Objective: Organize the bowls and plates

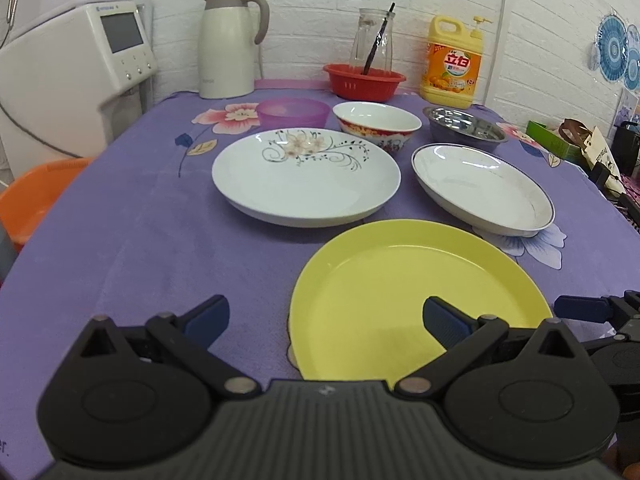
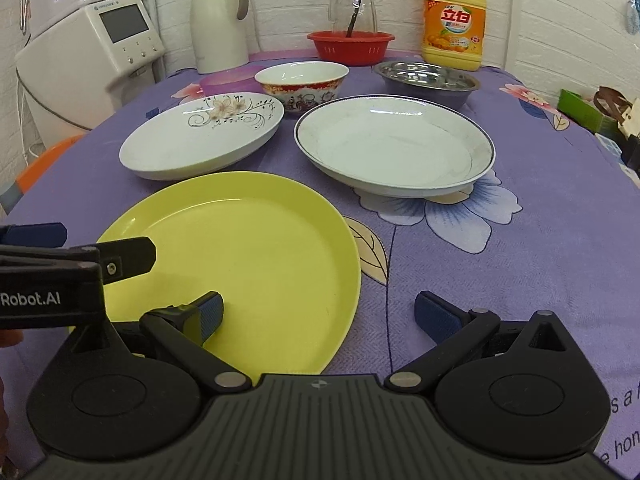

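Both grippers hang low over the near edge of a table draped in a purple flowered cloth [image 1: 132, 216], and neither holds anything. The left gripper [image 1: 326, 320] has its two blue-padded fingers spread wide apart; its right finger sits above the near part of the yellow plate [image 1: 400, 280], while the left finger is over bare cloth. The right gripper [image 2: 318, 314] is spread just as wide, its left finger over the yellow plate's near rim and its right finger over the cloth beside it.

Seen from the left gripper, the yellow plate lies closest, at about 1 o'clock. Beyond it, at 12 o'clock, is a white plate with a flower pattern [image 1: 306, 178], and at 2 o'clock a white plate with a dark rim [image 1: 482, 188]. The three plates lie near one another without touching.

Behind the plates stands a row of bowls: a purple plastic bowl [image 1: 292, 113] at 11 o'clock, a red-patterned china bowl [image 1: 376, 122] at 12, just behind the flowered plate, and a steel bowl [image 1: 464, 126] at 1 o'clock.

Along the white brick wall stand a cream thermos jug [image 1: 228, 44], a red basket [image 1: 364, 82] with a glass jar [image 1: 372, 40] in it, and a yellow detergent bottle [image 1: 454, 62]. A white appliance [image 1: 76, 76] stands off the table at 10 o'clock.
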A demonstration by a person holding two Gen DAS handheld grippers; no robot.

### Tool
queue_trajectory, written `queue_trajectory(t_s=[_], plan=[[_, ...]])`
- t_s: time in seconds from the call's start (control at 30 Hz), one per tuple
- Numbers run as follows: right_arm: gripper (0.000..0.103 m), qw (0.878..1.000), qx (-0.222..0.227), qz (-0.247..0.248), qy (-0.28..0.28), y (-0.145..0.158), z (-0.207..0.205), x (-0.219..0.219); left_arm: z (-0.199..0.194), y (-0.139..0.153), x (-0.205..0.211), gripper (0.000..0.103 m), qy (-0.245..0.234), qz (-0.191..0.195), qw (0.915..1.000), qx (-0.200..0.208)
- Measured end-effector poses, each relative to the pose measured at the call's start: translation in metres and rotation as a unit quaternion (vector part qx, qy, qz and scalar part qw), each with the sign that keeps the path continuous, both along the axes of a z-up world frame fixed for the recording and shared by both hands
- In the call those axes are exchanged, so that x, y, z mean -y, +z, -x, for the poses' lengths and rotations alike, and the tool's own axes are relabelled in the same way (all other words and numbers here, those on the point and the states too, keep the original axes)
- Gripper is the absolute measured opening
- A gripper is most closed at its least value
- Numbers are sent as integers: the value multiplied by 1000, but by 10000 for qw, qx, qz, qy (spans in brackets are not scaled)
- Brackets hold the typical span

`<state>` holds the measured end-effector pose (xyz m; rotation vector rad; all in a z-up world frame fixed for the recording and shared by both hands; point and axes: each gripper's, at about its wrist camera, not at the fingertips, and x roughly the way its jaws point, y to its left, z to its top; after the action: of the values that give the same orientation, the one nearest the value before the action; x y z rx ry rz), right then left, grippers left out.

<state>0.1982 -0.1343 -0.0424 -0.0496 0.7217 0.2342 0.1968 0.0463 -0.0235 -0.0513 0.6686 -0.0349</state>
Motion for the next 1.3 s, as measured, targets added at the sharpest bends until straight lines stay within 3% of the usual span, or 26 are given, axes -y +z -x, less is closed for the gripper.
queue_trajectory(t_s=[0.13, 0.23, 0.33, 0.37, 0.4, 0.43, 0.63, 0.8, 0.97, 1.17, 1.23, 1.3], plan=[[103, 9994, 259, -67, 201, -4, 6, 6, -4, -5, 1, 102, -27, -50, 10000, -73], [103, 9995, 178, -22, 247, -1, 4, 5, -9, -10, 1, 101, -88, -22, 9998, -203], [103, 9992, 150, -27, 374, 0, 1, 0, -14, -14, -2, 95, -202, 325, 9988, -291], [103, 9987, 191, -37, 464, -1, 2, -2, -14, -15, -1, 85, -257, 303, 9988, -274], [103, 9982, 229, -49, 550, -1, 4, -5, -12, -15, 2, 66, -337, 242, 9989, -215], [103, 9975, 278, -67, 652, -1, 7, -9, -11, -14, 3, 62, -469, 319, 9982, -190], [103, 9976, 414, -68, 558, 5, 18, -24, -2, -8, -7, 61, -301, 390, 9986, -174], [103, 9939, 548, -59, 953, 13, 26, -60, 17, 3, -37, 61, 172, 75, 9997, -126], [103, 9896, 373, -134, 1383, 6, 25, -94, 26, -3, -72, 61, 572, 88, 9979, -302], [103, 9902, 346, -74, 1351, 6, 20, -100, 14, -9, -78, 61, 535, 232, 9979, -286], [103, 9903, 239, -90, 1362, 2, 17, -97, 10, -12, -75, 65, 471, 201, 9983, -266], [103, 9883, 208, -102, 1507, 1, 19, -97, 10, -13, -74, 80, 403, 157, 9987, -262]])
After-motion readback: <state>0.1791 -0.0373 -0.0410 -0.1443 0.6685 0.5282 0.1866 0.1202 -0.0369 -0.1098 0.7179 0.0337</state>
